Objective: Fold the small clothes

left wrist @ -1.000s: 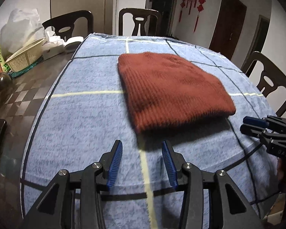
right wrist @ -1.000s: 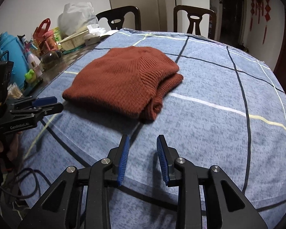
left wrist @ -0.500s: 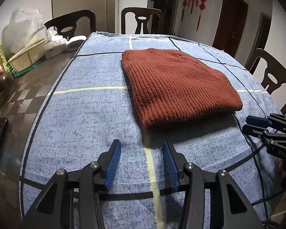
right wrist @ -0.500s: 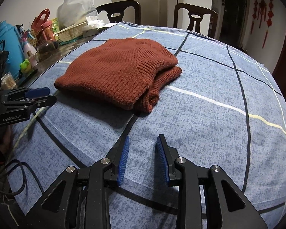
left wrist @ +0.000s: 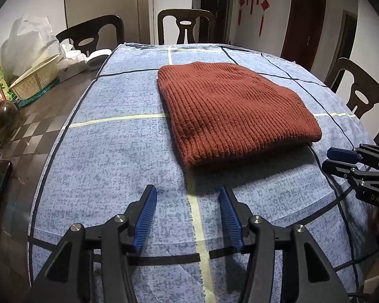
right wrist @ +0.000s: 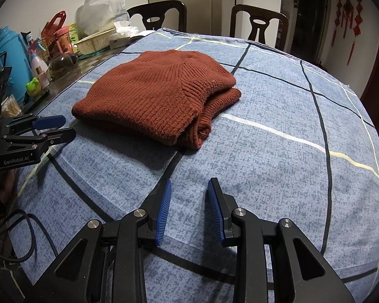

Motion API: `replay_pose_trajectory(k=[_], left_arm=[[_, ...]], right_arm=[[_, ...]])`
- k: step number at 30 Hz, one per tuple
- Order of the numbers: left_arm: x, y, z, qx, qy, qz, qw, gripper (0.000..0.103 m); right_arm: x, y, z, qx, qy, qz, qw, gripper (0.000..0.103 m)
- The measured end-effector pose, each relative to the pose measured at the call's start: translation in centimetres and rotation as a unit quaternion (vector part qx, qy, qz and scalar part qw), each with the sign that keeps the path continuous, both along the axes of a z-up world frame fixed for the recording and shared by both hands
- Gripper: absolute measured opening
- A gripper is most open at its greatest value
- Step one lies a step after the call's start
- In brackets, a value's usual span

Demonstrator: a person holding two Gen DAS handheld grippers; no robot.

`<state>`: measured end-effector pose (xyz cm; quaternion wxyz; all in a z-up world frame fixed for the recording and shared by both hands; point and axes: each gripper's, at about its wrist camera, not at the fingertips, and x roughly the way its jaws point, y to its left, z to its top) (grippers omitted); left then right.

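Observation:
A rust-brown knitted sweater lies folded into a flat rectangle on the blue checked cloth; in the right wrist view the sweater shows its stacked layers on the right side. My left gripper hovers over the cloth just short of the sweater's near edge, jaws opening, nothing between them. My right gripper hovers near the sweater's near corner, open and empty. Each gripper also shows in the other view: the right gripper at the right edge, the left gripper at the left edge.
Dark wooden chairs ring the table. On the bare table top left of the cloth stand a cream basket, a white plastic bag, tissues, a blue thermos and bottles. A black cable hangs at the near left edge.
The left gripper's jaws have spread wider apart. The sweater sits slightly differently in both views; neither gripper has taken hold of anything.

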<state>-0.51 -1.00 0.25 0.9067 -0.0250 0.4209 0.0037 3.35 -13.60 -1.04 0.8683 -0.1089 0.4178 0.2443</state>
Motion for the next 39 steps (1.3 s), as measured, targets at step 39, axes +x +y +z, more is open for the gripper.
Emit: replay_pose_trajectory(k=[39], left_arm=[[0.10, -0.22, 0.01, 0.002, 0.001, 0.000, 1.0000, 0.057]], right_arm=[[-0.01, -0.06, 0.01, 0.004, 0.002, 0.000, 1.000, 0.031]])
